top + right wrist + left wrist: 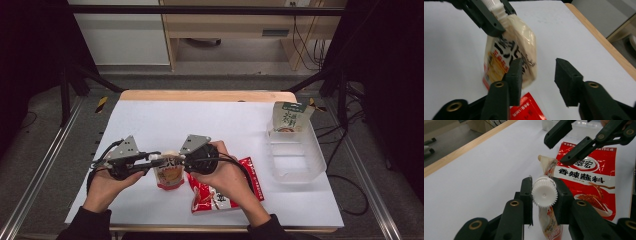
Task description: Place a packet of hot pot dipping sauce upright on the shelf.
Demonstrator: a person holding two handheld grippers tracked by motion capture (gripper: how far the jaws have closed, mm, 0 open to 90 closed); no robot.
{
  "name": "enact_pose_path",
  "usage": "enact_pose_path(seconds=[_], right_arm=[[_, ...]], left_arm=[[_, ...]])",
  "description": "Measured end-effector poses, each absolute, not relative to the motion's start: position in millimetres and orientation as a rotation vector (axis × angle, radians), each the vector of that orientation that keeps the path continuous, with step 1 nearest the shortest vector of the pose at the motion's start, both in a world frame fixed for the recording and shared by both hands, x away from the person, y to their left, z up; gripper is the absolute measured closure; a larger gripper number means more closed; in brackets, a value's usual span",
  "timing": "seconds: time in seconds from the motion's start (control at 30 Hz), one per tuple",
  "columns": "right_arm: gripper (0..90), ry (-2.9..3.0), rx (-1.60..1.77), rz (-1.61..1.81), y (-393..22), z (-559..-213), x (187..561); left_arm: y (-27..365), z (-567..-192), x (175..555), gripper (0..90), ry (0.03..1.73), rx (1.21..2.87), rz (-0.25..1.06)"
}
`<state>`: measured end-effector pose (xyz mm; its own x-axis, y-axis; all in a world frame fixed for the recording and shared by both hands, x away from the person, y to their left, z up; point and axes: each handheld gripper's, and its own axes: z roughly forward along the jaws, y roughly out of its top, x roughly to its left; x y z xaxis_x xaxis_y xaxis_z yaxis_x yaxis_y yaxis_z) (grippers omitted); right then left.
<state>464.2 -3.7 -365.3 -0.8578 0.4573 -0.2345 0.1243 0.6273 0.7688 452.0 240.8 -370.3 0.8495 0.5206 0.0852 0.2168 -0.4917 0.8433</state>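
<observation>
One spouted pouch [168, 174] is held upright on the white table [150, 125] solely by its cap [545, 191], clamped in the left gripper [545, 195]. Just at its 3 o'clock, the right gripper [537, 75] stands apart, holding nothing. Should the cap twist, the pouch could topple onto the red sachet [220, 192] at 4 o'clock.

Spouted pouches: one, cream with a white screw cap [544, 194], standing near centre [168, 172]
Flat red sachets: one, lying just right of the pouch, near edge [220, 197]
Green-and-white bags: one, upright at the far right [291, 116]
Clear plastic trays: one, at the right, holding the green-and-white bag at its far end [300, 165]
Tools: two, left [157, 159] and right [176, 159]
Worktops: one, white [200, 120]
</observation>
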Motion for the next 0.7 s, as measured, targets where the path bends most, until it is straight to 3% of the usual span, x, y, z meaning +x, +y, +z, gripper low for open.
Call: enact_pose_path(seconds=[0.13,0.17,0.4,0.7], right_arm=[[51.3,2.441,0.439,1.083,-9,-357,463],[43.6,2.451,0.427,1.063,-12,-351,464],[27.8,2.539,0.355,0.918,-20,-339,469],[20.7,2.615,0.330,0.824,-27,-321,478]], left_arm=[[243,-363,450,73.2,0.526,2.096,0.441],[244,-358,449,73.2,0.520,2.093,0.456],[238,-345,451,73.2,0.471,2.100,0.464],[212,-337,463,73.2,0.375,2.129,0.442]])
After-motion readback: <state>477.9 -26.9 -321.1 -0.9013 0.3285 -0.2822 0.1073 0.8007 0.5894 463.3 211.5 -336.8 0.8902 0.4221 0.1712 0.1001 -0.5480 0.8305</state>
